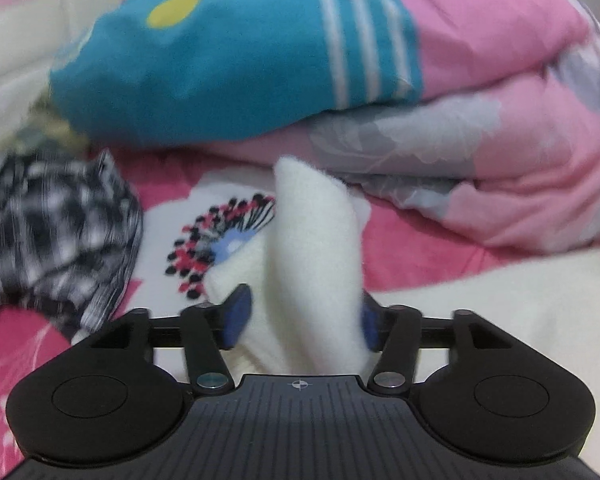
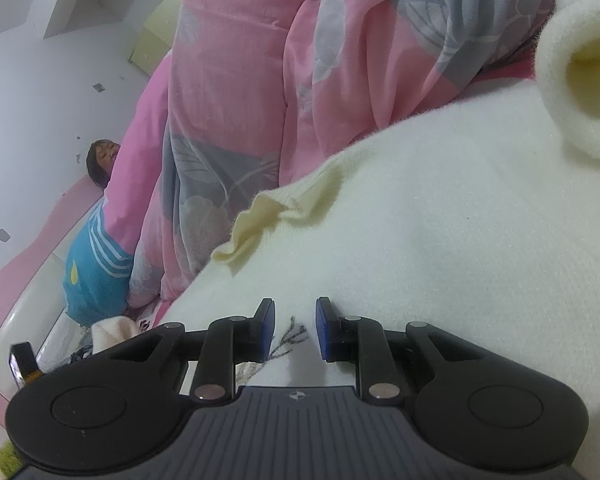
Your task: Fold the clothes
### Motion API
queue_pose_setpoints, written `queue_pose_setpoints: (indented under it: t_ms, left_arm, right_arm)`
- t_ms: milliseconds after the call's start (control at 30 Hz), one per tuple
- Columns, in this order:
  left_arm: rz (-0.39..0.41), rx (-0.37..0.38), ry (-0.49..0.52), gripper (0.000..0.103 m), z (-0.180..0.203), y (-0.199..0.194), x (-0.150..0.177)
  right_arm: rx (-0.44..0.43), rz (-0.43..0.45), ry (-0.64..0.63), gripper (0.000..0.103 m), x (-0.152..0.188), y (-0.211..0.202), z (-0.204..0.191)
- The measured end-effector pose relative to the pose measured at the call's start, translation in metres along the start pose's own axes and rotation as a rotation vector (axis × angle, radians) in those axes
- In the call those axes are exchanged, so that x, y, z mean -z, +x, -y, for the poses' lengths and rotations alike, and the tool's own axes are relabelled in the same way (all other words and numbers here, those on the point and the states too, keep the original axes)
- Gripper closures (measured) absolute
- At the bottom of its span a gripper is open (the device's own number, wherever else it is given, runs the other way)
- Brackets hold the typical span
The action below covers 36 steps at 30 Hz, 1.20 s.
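Note:
A cream-white fleece garment (image 1: 316,232) rises in a bunched fold between the blue pads of my left gripper (image 1: 304,318), which is shut on it. In the right wrist view the same white garment (image 2: 420,220) spreads wide over the bed, with a rolled cuff (image 2: 580,80) at the upper right and a wavy hem (image 2: 260,216) at its left edge. My right gripper (image 2: 296,330) hovers just over this cloth, open by a narrow gap with nothing between its fingers.
A pink and grey flowered quilt (image 1: 500,120) lies heaped behind the garment. A person in a teal striped top (image 1: 220,60) lies beside it, also seen as a person (image 2: 100,160) at the left. A black-and-white checked garment (image 1: 52,232) sits left on the pink printed sheet (image 1: 412,256).

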<state>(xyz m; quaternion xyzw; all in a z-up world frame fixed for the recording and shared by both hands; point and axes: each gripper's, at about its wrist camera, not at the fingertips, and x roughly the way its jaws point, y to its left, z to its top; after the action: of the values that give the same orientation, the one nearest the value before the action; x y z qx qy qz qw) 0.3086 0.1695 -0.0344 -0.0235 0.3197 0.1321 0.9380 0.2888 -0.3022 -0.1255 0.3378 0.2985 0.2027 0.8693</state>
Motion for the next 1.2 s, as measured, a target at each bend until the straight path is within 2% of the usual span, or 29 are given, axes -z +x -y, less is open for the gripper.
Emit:
queue_pose_setpoints:
  t_ms: [33,67,233,300,400,467,533,600,667,733,767,800,833,867,933,1033,1200]
  left_arm:
    - [-0.006,0.002,-0.026,0.023,-0.006,-0.005,-0.003]
    - [-0.011,0.003,-0.052,0.019,-0.011,-0.01,-0.007]
    - [-0.028,0.009,-0.177,0.017,-0.038,-0.037,-0.024]
    - [0.053,-0.013,-0.182,0.016,-0.036,-0.058,-0.027]
    - [0.188,-0.043,-0.161,0.006,-0.027,-0.085,-0.031]
    - [0.272,-0.056,-0.143,0.006,-0.02,-0.102,-0.033]
    - [0.3,0.001,-0.104,0.007,-0.006,-0.115,-0.029]
    - [0.281,0.106,-0.052,0.008,0.013,-0.123,-0.017]
    - [0.238,0.204,-0.003,0.012,0.034,-0.124,0.001]
    - [0.183,0.29,0.036,0.029,0.054,-0.12,0.021]
    - [0.145,0.322,0.042,0.033,0.061,-0.113,0.031]
    - [0.108,0.354,0.048,0.046,0.068,-0.106,0.042]
    - [0.071,0.383,0.051,0.051,0.074,-0.098,0.052]
    - [0.041,0.399,0.046,0.052,0.077,-0.089,0.06]
    - [0.004,0.405,0.023,0.062,0.077,-0.071,0.073]
    - [-0.002,0.429,-0.029,0.065,0.067,-0.053,0.083]
    - [-0.005,0.469,-0.086,0.064,0.061,-0.049,0.084]
  right_arm:
    - [0.0,0.0,0.001,0.081,0.0,0.0,0.0]
    - [-0.001,0.0,0.001,0.081,0.0,0.0,0.0]
    - [-0.003,0.0,0.004,0.081,0.001,0.0,0.0]
    - [-0.002,0.001,0.004,0.081,0.001,0.0,-0.001]
    - [-0.003,0.001,0.005,0.081,0.001,0.0,-0.001]
    - [-0.003,0.001,0.007,0.081,0.001,0.0,-0.001]
    - [-0.004,0.001,0.007,0.081,0.001,0.0,-0.001]
    - [-0.005,0.001,0.008,0.081,0.001,0.001,-0.001]
    - [-0.006,0.001,0.008,0.081,0.001,0.0,0.0]
    - [-0.006,0.002,0.009,0.081,0.001,0.0,0.0]
    - [-0.006,0.002,0.009,0.081,0.001,0.0,0.0]
    - [-0.006,0.002,0.009,0.081,0.001,0.0,0.0]
    - [-0.007,0.002,0.01,0.081,0.0,0.0,0.0]
    - [-0.007,0.002,0.01,0.081,0.0,0.0,0.0]
    - [-0.007,0.002,0.01,0.081,0.0,0.0,0.0]
    - [-0.001,-0.003,0.008,0.081,-0.001,0.001,-0.001]
    - [0.137,-0.044,-0.119,0.081,-0.006,0.005,-0.032]
